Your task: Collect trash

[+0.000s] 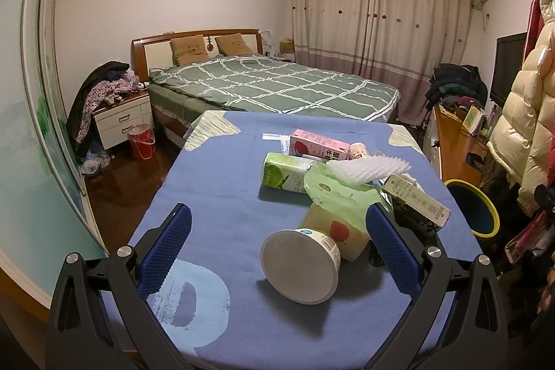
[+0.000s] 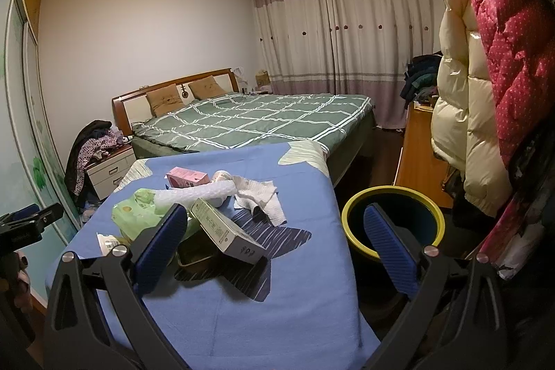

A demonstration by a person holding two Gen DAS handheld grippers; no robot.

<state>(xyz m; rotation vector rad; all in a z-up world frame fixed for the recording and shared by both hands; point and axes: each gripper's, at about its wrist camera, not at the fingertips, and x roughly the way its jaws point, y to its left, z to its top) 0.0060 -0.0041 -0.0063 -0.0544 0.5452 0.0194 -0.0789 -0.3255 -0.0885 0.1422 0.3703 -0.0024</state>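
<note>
- Left gripper [image 1: 277, 248]: bumpy blue pads spread wide, a round white cup [image 1: 301, 266] lying between them (nothing pinched).
- Right gripper [image 2: 274, 245]: spread wide too, a long box [image 2: 225, 233] just ahead, the round bin [image 2: 393, 224] partly hidden behind its right finger.

Bare tablecloth [image 1: 215, 182] left of trash pile [image 1: 333, 186]

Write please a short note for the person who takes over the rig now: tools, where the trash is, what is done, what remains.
Left tool: open, empty, low over the table, the tipped paper cup between its fingers.
Right tool: open, empty, above the table edge beside the bin.
Trash, all on the table: green carton, pink carton, long box, green wrapper, foam sheet, crumpled tissue.
Done: nothing visible in the bin.
Left: pick every piece and drop it in the bin; the cup looks nearest.
</note>
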